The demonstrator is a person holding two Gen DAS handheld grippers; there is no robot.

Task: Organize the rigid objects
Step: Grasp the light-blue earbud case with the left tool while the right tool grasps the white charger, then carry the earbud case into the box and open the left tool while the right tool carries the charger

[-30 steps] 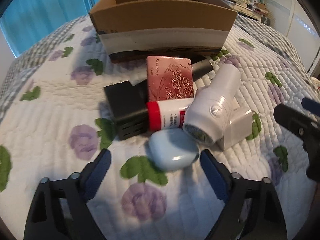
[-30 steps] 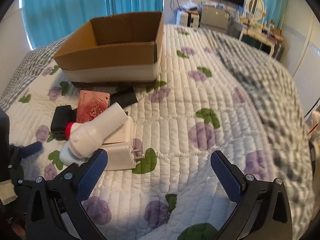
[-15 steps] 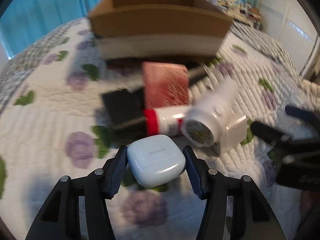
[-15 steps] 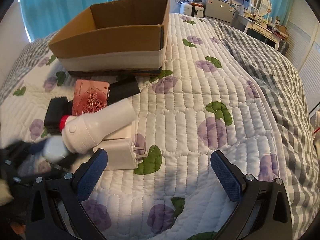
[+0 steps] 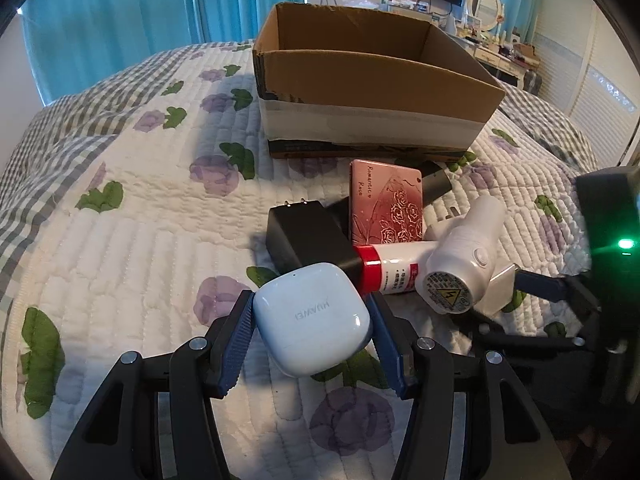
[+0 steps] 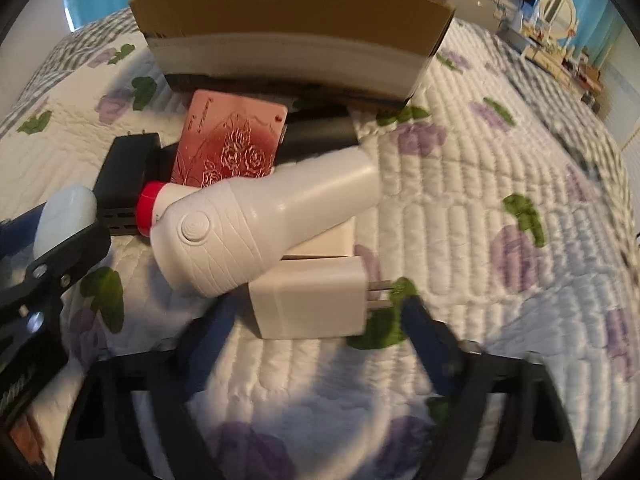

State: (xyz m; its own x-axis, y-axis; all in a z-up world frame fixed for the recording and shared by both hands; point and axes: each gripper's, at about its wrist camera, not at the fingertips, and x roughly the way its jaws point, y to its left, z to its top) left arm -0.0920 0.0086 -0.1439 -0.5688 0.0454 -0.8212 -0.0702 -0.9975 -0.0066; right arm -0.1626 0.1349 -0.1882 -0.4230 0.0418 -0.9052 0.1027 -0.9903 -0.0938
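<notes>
- My left gripper (image 5: 311,338) grips the pale-blue rounded plastic earbud case (image 5: 311,317); I'd lift clear, then release low inside the brown cardboard box (image 5: 372,80).
- Right gripper (image 6: 316,332) fingers open around the white plastic plug adapter (image 6: 310,300); I'd centre before closing.

The left gripper (image 5: 312,334) is showing two black plastic arms with round silver screws, and its fingers (image 5: 236,344) are wearing dark blue ribbed pads. The right gripper (image 6: 316,340) is looking the same, black with blue pads, though it is looking blurry at the bottom of its own view. At the right edge of the left view, its black body is glowing with a small green light.
</notes>
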